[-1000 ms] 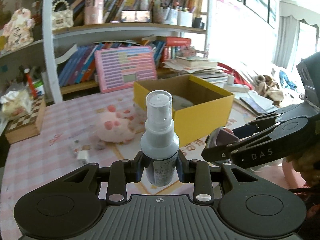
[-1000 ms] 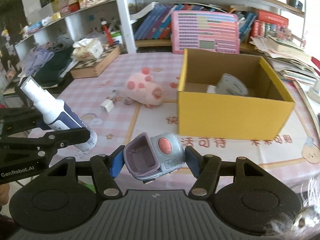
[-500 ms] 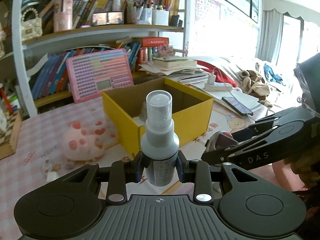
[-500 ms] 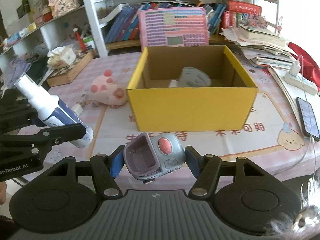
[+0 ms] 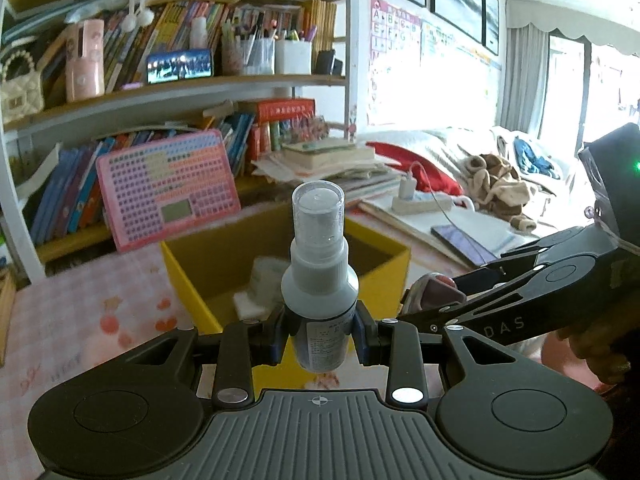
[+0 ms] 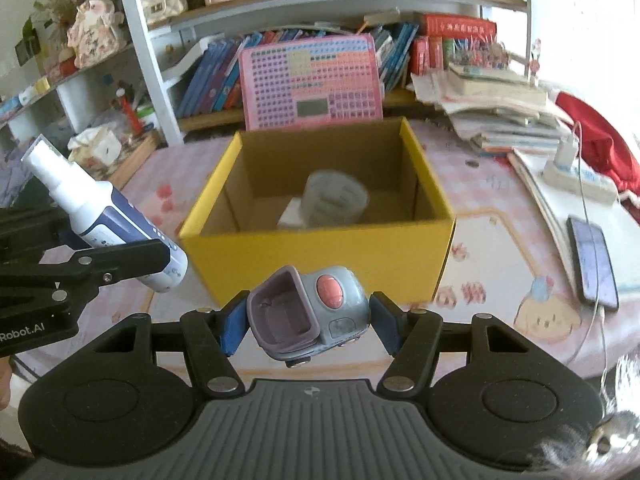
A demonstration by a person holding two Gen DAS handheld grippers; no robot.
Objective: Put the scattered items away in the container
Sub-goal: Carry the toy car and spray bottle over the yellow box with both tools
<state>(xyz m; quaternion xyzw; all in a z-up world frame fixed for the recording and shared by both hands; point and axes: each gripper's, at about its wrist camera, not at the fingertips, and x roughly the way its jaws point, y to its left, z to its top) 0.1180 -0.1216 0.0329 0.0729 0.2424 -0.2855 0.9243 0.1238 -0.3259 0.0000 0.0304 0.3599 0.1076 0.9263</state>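
Two loads near the yellow cardboard box (image 6: 316, 256): left tool (image 5: 320, 334) clamps a top-heavy white spray bottle (image 5: 319, 276), right tool (image 6: 306, 320) a rounded grey toy (image 6: 306, 314); either may slip short onto the counter (image 6: 492, 240).

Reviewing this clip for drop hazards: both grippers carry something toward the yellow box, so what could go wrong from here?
1. The spray bottle is pinched low by the left gripper, so it may tip on release and miss the yellow box.
2. The two grippers are close together; the right gripper with the grey toy could bump the left one over the opening.
3. A grey item already lies inside; a drop could land on it.
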